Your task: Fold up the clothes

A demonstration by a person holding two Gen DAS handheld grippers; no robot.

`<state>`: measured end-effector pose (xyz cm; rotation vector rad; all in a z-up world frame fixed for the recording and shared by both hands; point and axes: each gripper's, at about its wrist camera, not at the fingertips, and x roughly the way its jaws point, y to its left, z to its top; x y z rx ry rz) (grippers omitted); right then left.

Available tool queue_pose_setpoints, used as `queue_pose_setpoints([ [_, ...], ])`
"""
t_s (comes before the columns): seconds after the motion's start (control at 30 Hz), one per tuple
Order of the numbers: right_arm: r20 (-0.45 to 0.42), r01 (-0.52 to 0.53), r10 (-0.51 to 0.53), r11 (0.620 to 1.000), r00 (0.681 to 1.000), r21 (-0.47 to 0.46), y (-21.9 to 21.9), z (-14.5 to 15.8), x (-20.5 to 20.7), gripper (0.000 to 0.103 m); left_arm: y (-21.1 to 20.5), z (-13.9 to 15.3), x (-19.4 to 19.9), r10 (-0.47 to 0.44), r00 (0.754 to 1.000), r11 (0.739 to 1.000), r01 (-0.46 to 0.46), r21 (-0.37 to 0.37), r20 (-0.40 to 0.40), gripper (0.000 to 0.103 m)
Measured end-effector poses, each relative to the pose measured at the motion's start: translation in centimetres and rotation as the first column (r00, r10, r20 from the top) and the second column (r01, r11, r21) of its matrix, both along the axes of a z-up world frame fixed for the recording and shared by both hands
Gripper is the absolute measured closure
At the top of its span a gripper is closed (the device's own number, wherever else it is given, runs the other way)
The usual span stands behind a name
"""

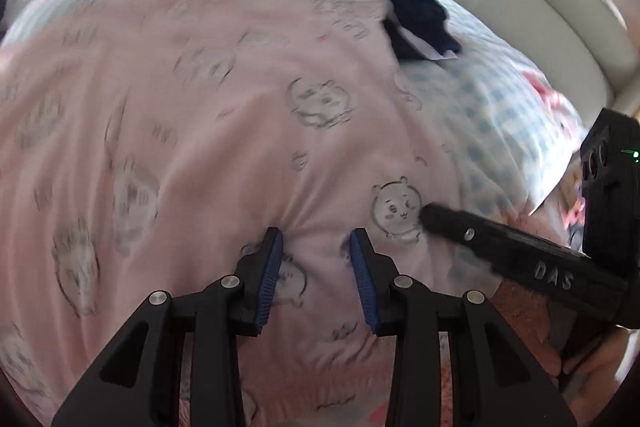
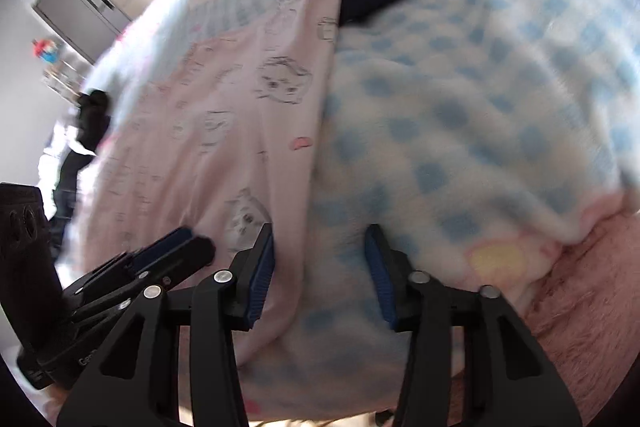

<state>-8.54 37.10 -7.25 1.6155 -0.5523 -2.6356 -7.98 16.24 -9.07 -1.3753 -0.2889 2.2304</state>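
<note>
Both hand-held grippers, left (image 1: pixel 316 239) and right (image 2: pixel 320 235), were held spread over the pink cartoon-printed cotton garment (image 1: pixel 192 115); extra layers risked being pinched.

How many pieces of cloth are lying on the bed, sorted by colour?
Pink, with cartoon faces: 1, the pink garment
Dark navy: 1, the navy garment
Blue-and-white checked: 1, the checked blanket
Total: 3
</note>
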Motion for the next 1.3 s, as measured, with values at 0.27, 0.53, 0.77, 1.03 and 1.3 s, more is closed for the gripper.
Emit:
queue_pose_setpoints([
  [0.27, -0.075, -0.014, 0.012, 1.0, 0.997, -0.022, -1.1, 2.6, 0.8, 0.055, -9.8, 3.1, 4.0, 0.057, 0.994, 0.998, -0.053, 0.046, -0.089, 0.06],
  [0.53, -0.037, -0.268, 0.268, 0.963, 0.963, 0.005, -8.5, 0.6, 2.1, 0.052, -19.9, 2.0, 5.9, 0.398, 0.918, 0.917, -0.397, -0.029, 0.003, 0.059],
  [0.77, -0.091, -0.255, 0.252, 0.967, 0.963, -0.017, -8.1, 2.2, 1.5, 0.052, -29.4, 0.4, 5.3, 0.597, 0.799, 0.799, -0.6, 0.046, 0.071, 0.055],
  [1.03, -0.008, -0.225, 0.224, 0.974, 0.974, -0.024, -9.7, -1.4, 2.0, 0.052, -26.7, -0.7, 3.3, 0.547, 0.836, 0.836, -0.548, -0.018, -0.054, 0.088],
  [1.3, -0.03, -0.211, 0.211, 0.977, 0.977, 0.026, -8.7, -0.4, 3.0, 0.052, -29.6, 0.5, 5.6, 0.698, 0.707, 0.696, -0.707, -0.126, -0.108, 0.097],
])
